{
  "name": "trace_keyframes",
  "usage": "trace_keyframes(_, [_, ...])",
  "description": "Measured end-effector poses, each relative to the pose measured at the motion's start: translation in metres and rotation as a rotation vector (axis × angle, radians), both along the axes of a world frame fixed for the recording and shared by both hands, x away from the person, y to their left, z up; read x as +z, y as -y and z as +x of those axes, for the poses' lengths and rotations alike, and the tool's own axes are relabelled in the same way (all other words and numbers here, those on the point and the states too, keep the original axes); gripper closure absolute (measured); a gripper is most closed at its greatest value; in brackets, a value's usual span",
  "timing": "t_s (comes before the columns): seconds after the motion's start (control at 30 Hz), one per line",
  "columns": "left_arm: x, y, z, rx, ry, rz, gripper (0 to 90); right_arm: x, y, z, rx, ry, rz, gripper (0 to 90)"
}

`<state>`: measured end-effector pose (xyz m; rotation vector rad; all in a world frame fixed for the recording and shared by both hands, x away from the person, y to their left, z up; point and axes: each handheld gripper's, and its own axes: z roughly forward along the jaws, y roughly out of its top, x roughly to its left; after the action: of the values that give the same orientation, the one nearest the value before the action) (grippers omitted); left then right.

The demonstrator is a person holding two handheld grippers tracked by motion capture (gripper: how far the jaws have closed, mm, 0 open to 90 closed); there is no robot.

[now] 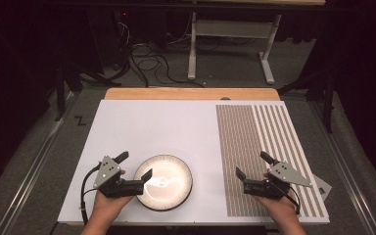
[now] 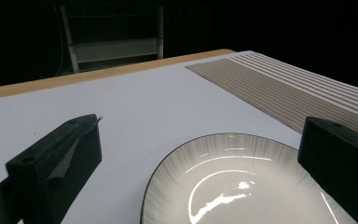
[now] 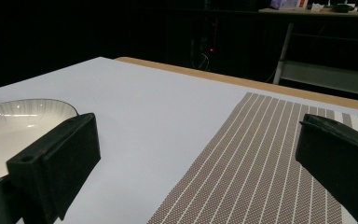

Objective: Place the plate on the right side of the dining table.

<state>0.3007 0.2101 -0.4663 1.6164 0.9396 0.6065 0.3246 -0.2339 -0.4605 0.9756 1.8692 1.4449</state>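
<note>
Dark room; white tabletop (image 1: 176, 127) with a pale wooden far edge. High view: left gripper (image 1: 134, 166), jaws spread, one jaw over the near-left rim of the round, glossy white ceramic plate with a thin black rim (image 1: 164, 182), the other on bare table. Left gripper view: plate (image 2: 233, 182) lies low between the jaws, nearer the right one. Right gripper (image 1: 254, 165), jaws spread and holding nothing, hovers over the brown-and-white striped woven placemat (image 1: 259, 147). Right gripper view: mat weave (image 3: 261, 163) ahead, plate (image 3: 14, 126) far left.
</note>
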Motion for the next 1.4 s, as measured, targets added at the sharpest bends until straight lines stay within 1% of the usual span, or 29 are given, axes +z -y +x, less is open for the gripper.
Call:
trace_keyframes(0.27, [0.000, -0.002, 0.001, 0.006, 0.000, 0.000, 0.4, 0.001, 0.000, 0.000, -0.005, -0.010, -0.011, 0.2])
trace_keyframes(0.37, [-0.001, -0.003, 0.002, 0.010, -0.002, 0.003, 0.3, 0.001, -0.001, -0.001, 0.004, -0.003, -0.014, 1.7])
trace_keyframes(0.4, [-0.002, -0.004, 0.002, 0.010, -0.004, 0.006, 0.4, 0.003, -0.003, -0.001, 0.019, -0.005, -0.017, 6.5])
trace_keyframes(0.43, [-0.002, -0.004, 0.002, 0.010, -0.006, 0.007, 0.4, 0.003, -0.003, -0.001, 0.019, -0.005, -0.017, 6.5])
trace_keyframes(0.5, [-0.003, -0.005, 0.003, 0.007, -0.011, 0.010, 1.1, 0.004, -0.004, -0.003, 0.030, 0.002, -0.021, 11.0])
trace_keyframes(0.53, [-0.004, -0.006, 0.004, 0.005, -0.010, 0.015, 4.0, 0.005, -0.007, -0.003, 0.037, -0.003, -0.024, 15.1])
trace_keyframes(0.57, [-0.004, -0.006, 0.004, 0.005, -0.010, 0.015, 6.0, 0.005, -0.007, -0.003, 0.037, -0.003, -0.024, 15.1])
trace_keyframes(0.6, [-0.004, -0.007, 0.004, 0.002, -0.008, 0.015, 6.0, 0.005, -0.007, -0.004, 0.041, -0.006, -0.024, 16.4])
trace_keyframes(0.7, [-0.004, -0.009, 0.004, 0.004, -0.019, 0.016, 6.9, 0.006, -0.011, -0.003, 0.055, -0.020, -0.016, 18.4])
trace_keyframes(0.73, [-0.005, -0.009, 0.004, 0.003, -0.024, 0.017, 7.0, 0.006, -0.013, -0.003, 0.056, -0.020, -0.016, 20.0])
trace_keyframes(0.8, [-0.004, -0.011, 0.004, 0.010, -0.031, 0.034, 8.6, 0.006, -0.016, -0.003, 0.065, -0.026, -0.008, 24.5])
trace_keyframes(0.83, [-0.003, -0.012, 0.004, 0.011, -0.031, 0.039, 8.8, 0.006, -0.018, -0.002, 0.077, -0.033, -0.007, 26.8])
trace_keyframes(0.9, [-0.003, -0.014, 0.003, 0.011, -0.026, 0.029, 8.9, 0.006, -0.024, -0.001, 0.097, -0.043, -0.012, 29.3])
trace_keyframes(0.93, [-0.003, -0.016, 0.003, 0.013, -0.023, 0.033, 8.9, 0.006, -0.026, -0.001, 0.106, -0.047, -0.017, 31.1])
trace_keyframes(0.97, [-0.003, -0.016, 0.003, 0.015, -0.020, 0.025, 8.9, 0.007, -0.029, 0.000, 0.123, -0.051, -0.027, 34.6])
trace_keyframes(1.0, [-0.002, -0.018, 0.002, 0.014, -0.017, 0.025, 8.9, 0.007, -0.031, 0.000, 0.134, -0.054, -0.027, 34.9])
trace_keyframes(1.1, [-0.002, -0.021, 0.002, 0.020, -0.010, 0.014, 8.5, 0.009, -0.040, 0.003, 0.151, -0.088, -0.032, 41.3])
trace_keyframes(1.13, [-0.002, -0.022, 0.002, 0.019, -0.013, 0.011, 6.6, 0.011, -0.046, 0.004, 0.162, -0.088, -0.047, 44.5])
trace_keyframes(1.2, [-0.002, -0.023, 0.002, 0.020, -0.013, 0.011, 4.2, 0.013, -0.051, 0.006, 0.166, -0.085, -0.063, 47.4])
trace_keyframes(1.27, [-0.002, -0.023, 0.002, 0.019, -0.015, 0.011, 3.5, 0.015, -0.053, 0.007, 0.172, -0.087, -0.066, 48.7])
trace_keyframes(1.3, [-0.002, -0.023, 0.002, 0.019, -0.017, 0.012, 1.6, 0.017, -0.059, 0.010, 0.183, -0.101, -0.063, 49.6])
trace_keyframes(1.4, [-0.001, -0.024, 0.002, 0.017, -0.016, 0.016, 0.5, 0.017, -0.067, 0.015, 0.189, -0.106, -0.072, 49.6])
